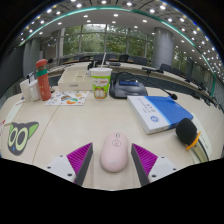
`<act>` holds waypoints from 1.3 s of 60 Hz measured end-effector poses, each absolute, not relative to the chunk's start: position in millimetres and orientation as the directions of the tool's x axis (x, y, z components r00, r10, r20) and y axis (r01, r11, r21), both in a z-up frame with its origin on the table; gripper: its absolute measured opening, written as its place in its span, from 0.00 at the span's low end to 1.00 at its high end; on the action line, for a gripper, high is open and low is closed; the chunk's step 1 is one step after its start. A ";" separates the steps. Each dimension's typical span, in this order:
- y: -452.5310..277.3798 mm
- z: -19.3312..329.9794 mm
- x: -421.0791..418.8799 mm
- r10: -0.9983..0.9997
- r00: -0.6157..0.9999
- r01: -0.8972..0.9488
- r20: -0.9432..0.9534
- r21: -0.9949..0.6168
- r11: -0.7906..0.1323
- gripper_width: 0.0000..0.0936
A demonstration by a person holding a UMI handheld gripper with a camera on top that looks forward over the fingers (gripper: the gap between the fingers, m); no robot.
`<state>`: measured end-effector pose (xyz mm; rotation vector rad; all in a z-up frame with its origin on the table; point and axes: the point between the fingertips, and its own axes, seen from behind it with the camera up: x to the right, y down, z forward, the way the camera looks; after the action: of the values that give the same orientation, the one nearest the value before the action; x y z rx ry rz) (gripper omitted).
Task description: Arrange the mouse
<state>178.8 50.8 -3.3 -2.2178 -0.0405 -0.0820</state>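
So the tongs [114, 160] are spread wide right now, with the pink mouse [114, 152] sitting between the two fingers on the pale desk [80, 125]. There's a visible gap on both sides of it, so nothing is pinching it; it's just resting on the desk with the purple pads [80, 157] flanking it.

Stuff around: just ahead and to the right of the tongs there's a white and blue book [157, 112] lying flat, and a black and orange gadget [188, 132] to the right of that, can't tell what it is exactly. Further ahead, a green and white cup [100, 82], and off to the left of it a red bottle [43, 80]. To the left of the tongs there's a cartoon sticker with big eyes [20, 136] on the desk.

What I'd worry about: that mouse is rounded and looks smooth, so if the fingers close off-centre or too near its narrow end, I reckon it could squirt forward or twist out. Also the book's corner is near, so sliding the mouse right and forward might bump it. And if the squeeze lands on the buttons instead of the flanks, the grip probably won't hold.
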 end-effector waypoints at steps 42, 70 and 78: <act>62.4 58.6 175.1 -0.056 0.997 0.013 0.054 -0.829 -0.558 0.36; 26.7 161.1 -101.9 0.123 0.992 0.067 0.010 -0.880 -0.470 0.36; 22.0 84.1 -165.0 0.144 0.989 0.073 -0.011 -0.825 -0.561 0.36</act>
<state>-165.0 22.0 84.1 -2.1680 -0.1511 0.0944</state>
